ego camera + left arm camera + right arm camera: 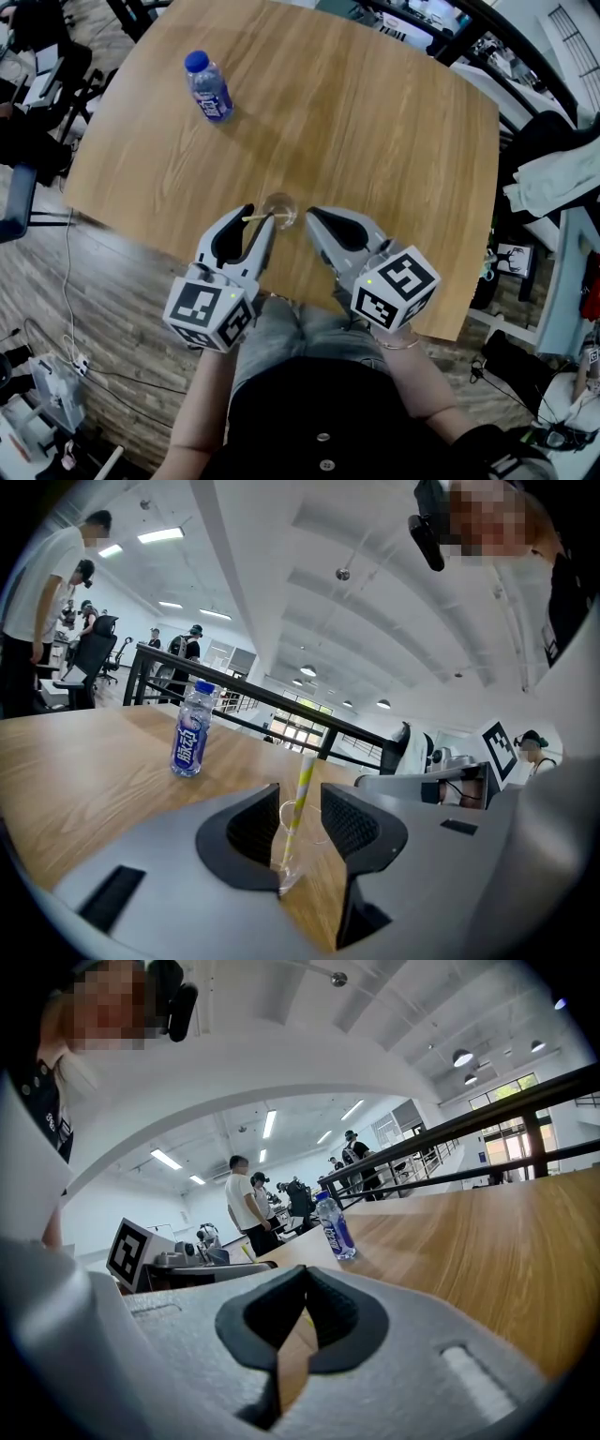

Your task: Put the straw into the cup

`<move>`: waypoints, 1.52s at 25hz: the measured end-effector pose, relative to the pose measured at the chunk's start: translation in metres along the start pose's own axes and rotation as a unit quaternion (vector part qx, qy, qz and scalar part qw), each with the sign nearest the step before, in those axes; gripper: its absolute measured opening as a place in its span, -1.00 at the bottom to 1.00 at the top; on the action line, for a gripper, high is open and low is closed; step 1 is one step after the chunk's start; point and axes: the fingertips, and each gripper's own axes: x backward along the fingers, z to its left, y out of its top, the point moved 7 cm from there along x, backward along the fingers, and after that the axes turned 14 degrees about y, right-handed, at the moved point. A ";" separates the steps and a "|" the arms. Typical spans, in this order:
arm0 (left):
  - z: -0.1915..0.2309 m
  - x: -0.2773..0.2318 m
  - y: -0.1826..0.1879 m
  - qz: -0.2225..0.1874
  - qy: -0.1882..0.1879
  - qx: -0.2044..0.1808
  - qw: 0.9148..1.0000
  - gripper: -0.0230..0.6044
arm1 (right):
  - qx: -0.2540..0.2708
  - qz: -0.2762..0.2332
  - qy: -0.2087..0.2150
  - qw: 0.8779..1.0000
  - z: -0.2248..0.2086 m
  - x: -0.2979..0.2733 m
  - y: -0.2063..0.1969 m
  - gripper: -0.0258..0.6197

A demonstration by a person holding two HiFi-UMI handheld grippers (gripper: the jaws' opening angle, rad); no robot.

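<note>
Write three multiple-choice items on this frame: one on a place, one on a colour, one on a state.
1. Where is the straw?
A. Lying beside the bottle
B. Standing in the cup
C. Between the right gripper's jaws

2. What colour is the bottle's cap?
A. Red
B. White
C. Blue

3. How do the right gripper's jaws stand?
A. Closed together with nothing between them
B. Wide apart
C. Clamped on the cup

Answers:
1 B: the left gripper view shows the straw's lower end inside the clear cup, leaning on its rim.
2 C: the head view shows a blue cap on the bottle at the table's far side.
3 A: in the right gripper view the pads meet at the tips and only the wooden tabletop shows in the gap below them.
</note>
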 end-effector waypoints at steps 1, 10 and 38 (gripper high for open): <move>0.000 0.001 0.001 -0.002 0.002 0.001 1.000 -0.49 | 0.001 -0.001 0.001 1.000 0.001 0.000 0.001 -0.92; 0.001 0.015 0.011 -0.020 0.021 0.008 1.000 -0.36 | 0.022 -0.016 0.020 0.999 0.012 0.001 0.015 -0.92; -0.009 0.084 0.048 -0.122 0.033 0.015 0.992 -0.72 | 0.081 -0.057 0.060 0.993 0.066 0.011 0.062 -0.92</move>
